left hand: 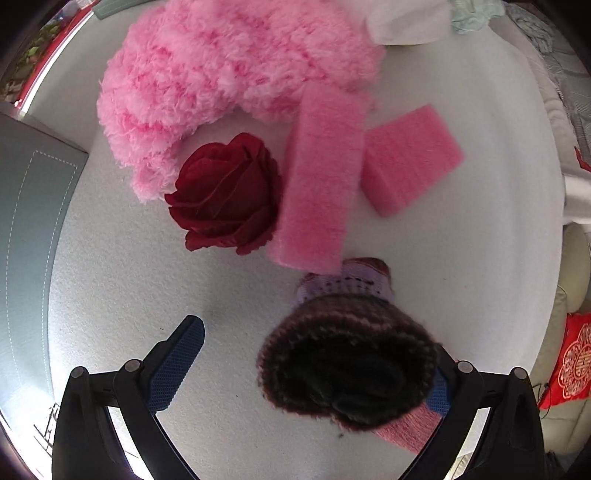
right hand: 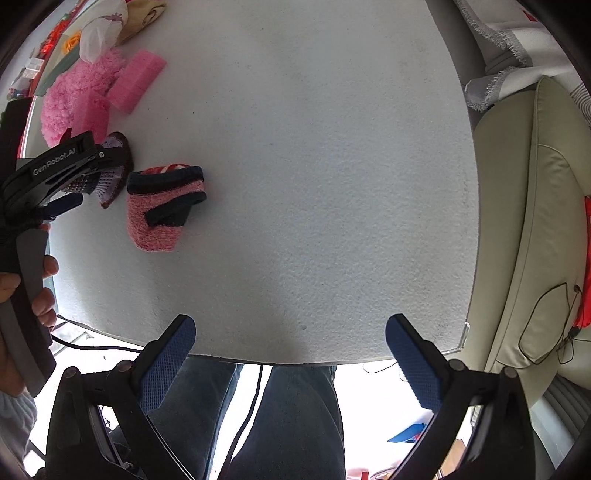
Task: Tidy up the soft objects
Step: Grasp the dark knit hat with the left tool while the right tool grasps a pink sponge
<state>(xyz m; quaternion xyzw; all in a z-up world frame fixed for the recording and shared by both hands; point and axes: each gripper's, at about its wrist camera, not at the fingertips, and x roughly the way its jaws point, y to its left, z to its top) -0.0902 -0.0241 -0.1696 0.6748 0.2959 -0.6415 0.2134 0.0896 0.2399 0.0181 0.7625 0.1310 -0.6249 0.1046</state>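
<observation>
In the left wrist view, my left gripper (left hand: 314, 363) is open above the white table (left hand: 110, 277). A dark brown knitted item with a lilac cuff (left hand: 347, 362) lies between its fingers, against the right finger. A pink knit piece (left hand: 410, 428) peeks out under it. Beyond lie a red fabric rose (left hand: 225, 192), two pink sponges (left hand: 321, 177) (left hand: 410, 158) and a fluffy pink item (left hand: 221, 74). My right gripper (right hand: 291, 360) is open and empty at the table's near edge. In the right wrist view the left gripper (right hand: 74, 184) sits over the knitted item (right hand: 110, 173), beside a pink and dark sock (right hand: 162, 210).
A grey-green pad (left hand: 26, 221) lies at the table's left edge. White and pale cloths (left hand: 406, 22) lie at the far edge. A cream sofa (right hand: 524, 221) stands right of the table. The person's legs (right hand: 288, 417) are below the near edge.
</observation>
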